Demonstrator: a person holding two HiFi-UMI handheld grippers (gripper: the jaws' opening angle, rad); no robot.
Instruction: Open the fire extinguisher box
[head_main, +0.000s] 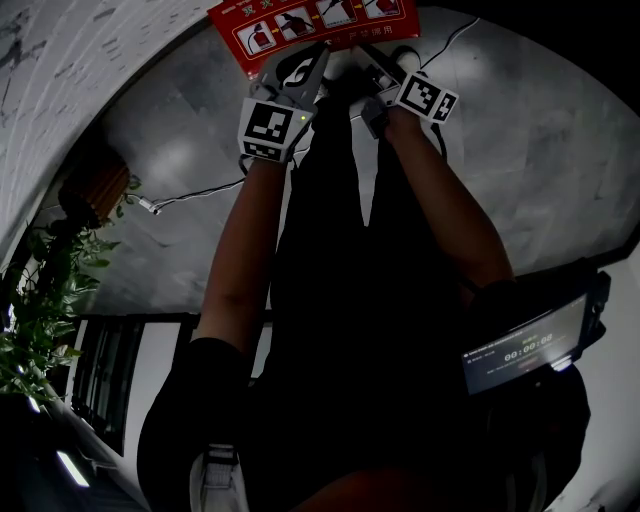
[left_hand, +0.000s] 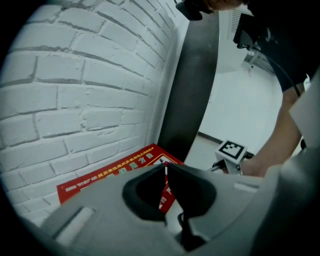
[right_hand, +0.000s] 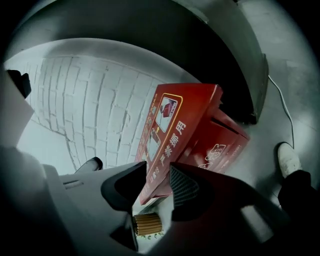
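The red box sits on the floor against the brick wall, its lid tilted up. The right hand-held gripper is spread, with the lid's lower corner between its jaws. The left hand-held gripper is pressed together near the box.

The red fire extinguisher box looked like smooth, glossy painted metal; the white brick wall was rough and matt.

- Head camera is looking steeply down from above toward the red box.
- Both gripper views are looking along their own jaws, close on that same box.
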